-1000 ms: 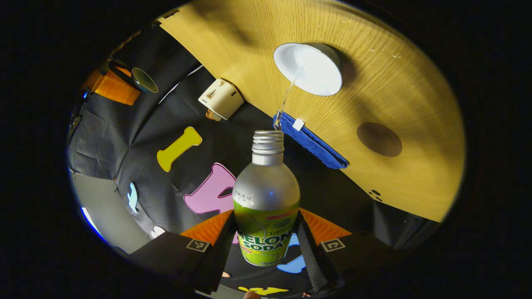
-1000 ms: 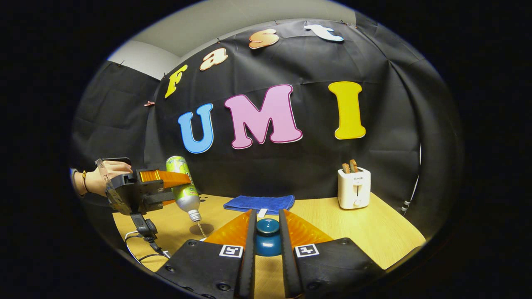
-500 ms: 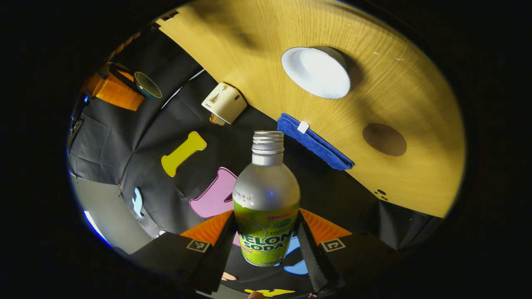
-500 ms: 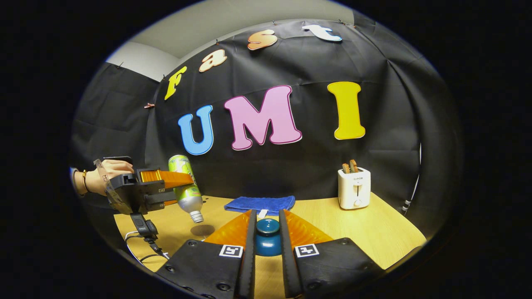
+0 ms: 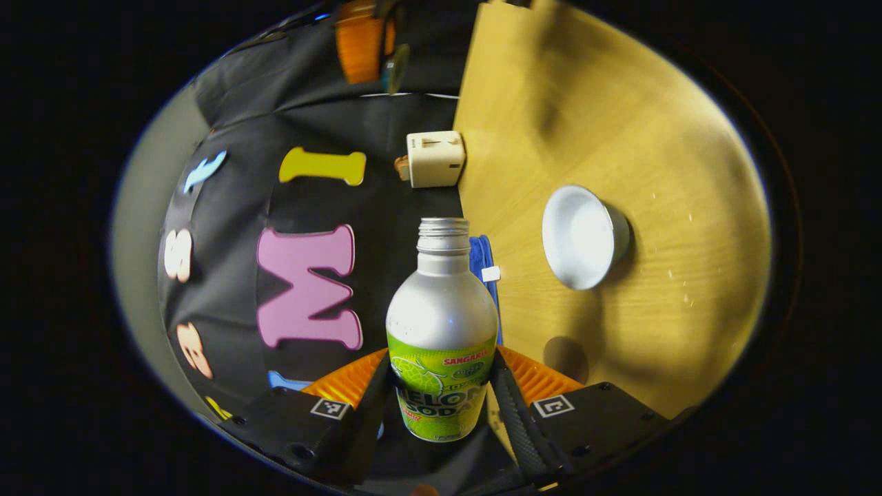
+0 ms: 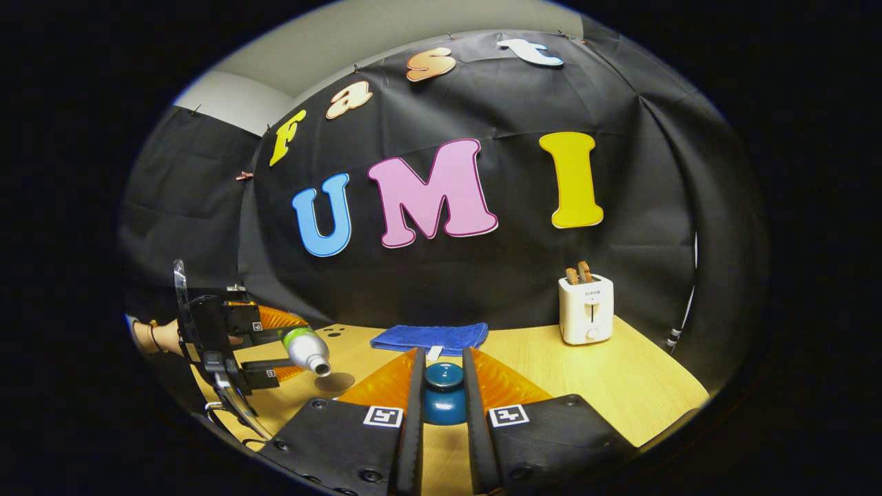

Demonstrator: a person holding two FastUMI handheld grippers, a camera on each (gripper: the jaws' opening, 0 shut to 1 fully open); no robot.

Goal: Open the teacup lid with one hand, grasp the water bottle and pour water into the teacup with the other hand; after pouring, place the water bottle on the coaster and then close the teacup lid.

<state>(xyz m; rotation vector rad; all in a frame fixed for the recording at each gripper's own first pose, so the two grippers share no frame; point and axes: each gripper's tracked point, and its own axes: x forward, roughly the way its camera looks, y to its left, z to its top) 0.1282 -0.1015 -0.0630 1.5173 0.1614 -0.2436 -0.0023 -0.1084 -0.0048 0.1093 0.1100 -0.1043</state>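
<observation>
Left gripper clamped on water bottle, held off the table, cap off, near coaster. Teacup open beyond coaster. Right gripper clamped on teacup lid.

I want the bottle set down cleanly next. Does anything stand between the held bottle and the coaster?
Nothing visible does. The left gripper holds the bottle above the table, and the coaster lies bare close by, nothing on it. The open teacup sits apart from it, the blue cloth farther back.
</observation>
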